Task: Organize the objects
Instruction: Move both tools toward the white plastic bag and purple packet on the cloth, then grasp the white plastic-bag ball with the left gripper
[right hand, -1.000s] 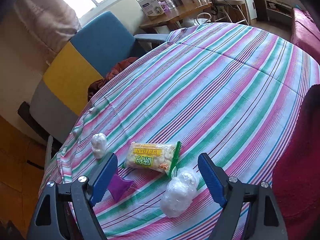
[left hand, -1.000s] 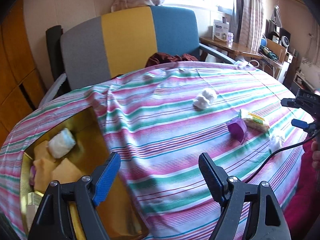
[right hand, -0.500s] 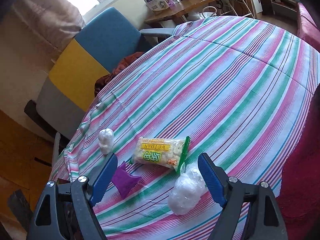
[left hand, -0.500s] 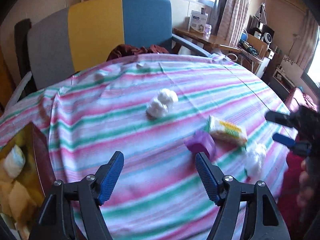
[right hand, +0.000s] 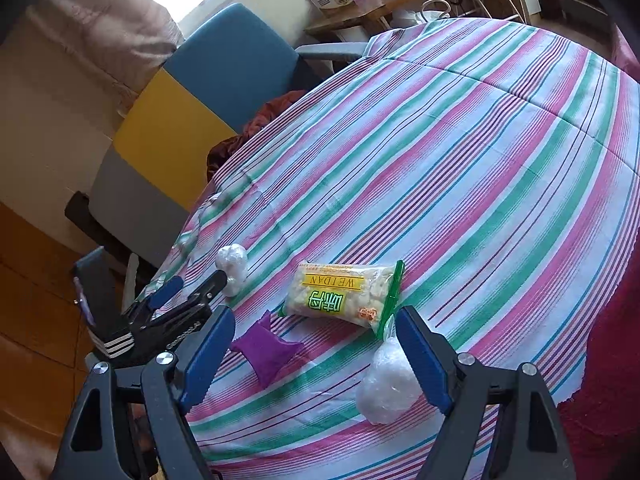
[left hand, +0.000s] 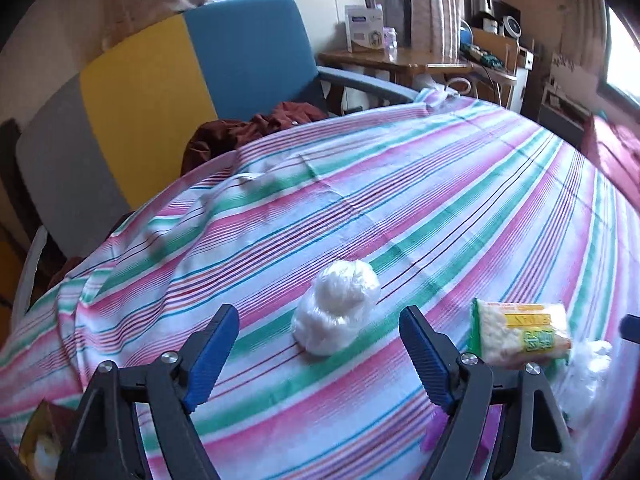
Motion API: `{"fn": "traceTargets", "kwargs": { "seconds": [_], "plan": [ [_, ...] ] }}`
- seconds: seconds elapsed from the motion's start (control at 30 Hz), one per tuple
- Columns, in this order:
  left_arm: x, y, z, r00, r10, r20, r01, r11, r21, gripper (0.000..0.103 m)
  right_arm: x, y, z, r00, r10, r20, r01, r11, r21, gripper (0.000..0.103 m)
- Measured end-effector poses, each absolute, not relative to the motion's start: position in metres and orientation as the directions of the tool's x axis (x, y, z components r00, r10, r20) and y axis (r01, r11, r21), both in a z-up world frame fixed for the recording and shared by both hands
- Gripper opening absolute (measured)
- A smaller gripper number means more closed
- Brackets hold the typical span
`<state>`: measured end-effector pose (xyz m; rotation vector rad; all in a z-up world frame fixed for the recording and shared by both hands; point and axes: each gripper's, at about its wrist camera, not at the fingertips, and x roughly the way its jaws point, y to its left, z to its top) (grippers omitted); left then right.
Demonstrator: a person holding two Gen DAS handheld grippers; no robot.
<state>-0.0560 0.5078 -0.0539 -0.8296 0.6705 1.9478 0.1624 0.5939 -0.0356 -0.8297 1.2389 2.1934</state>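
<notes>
On the striped tablecloth (left hand: 420,208) lie a white plastic-wrapped ball (left hand: 338,312), a yellow-green snack packet (left hand: 520,332), a purple pouch (right hand: 266,350) and a second white wrapped ball (right hand: 386,384). My left gripper (left hand: 320,356) is open and empty, its jaws either side of the first ball and just short of it. It shows in the right wrist view (right hand: 196,286) beside that ball (right hand: 232,262). My right gripper (right hand: 316,360) is open and empty above the pouch and the packet (right hand: 344,294).
A grey, yellow and blue armchair (left hand: 168,92) with dark red cloth (left hand: 256,128) stands behind the table. A wooden side table with boxes (left hand: 376,52) stands at the back. A gold tray corner (left hand: 36,440) shows at lower left. Red fabric (right hand: 608,360) borders the table's right edge.
My left gripper has swung right, away from the gold tray, and closed in on the white wrapped ball. My right gripper has shifted only a little; the left gripper has entered its view.
</notes>
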Motion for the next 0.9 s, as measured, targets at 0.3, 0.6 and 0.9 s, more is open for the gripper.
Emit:
{"fn": "traceTargets", "kwargs": {
  "seconds": [0.3, 0.6, 0.9],
  "plan": [
    [-0.09, 0.53, -0.094, -0.317, 0.456, -0.832, -0.858, -0.512, 0.046, 0.038, 0.162, 0.598, -0.04, -0.704, 0.093, -0.704, -0.66, -0.451, 0.601, 0.084],
    [-0.064, 0.477, -0.088, -0.304, 0.446, -0.842, -0.831, -0.557, 0.005, 0.037, 0.157, 0.594, -0.04, -0.686, 0.093, -0.722, -0.668, -0.474, 0.574, 0.084],
    [-0.027, 0.398, -0.04, -0.309, 0.518, -0.798, -0.793, -0.604, -0.085, 0.037, 0.126, 0.568, -0.042, -0.642, 0.012, -0.767, -0.605, -0.622, 0.497, 0.083]
  ]
}}
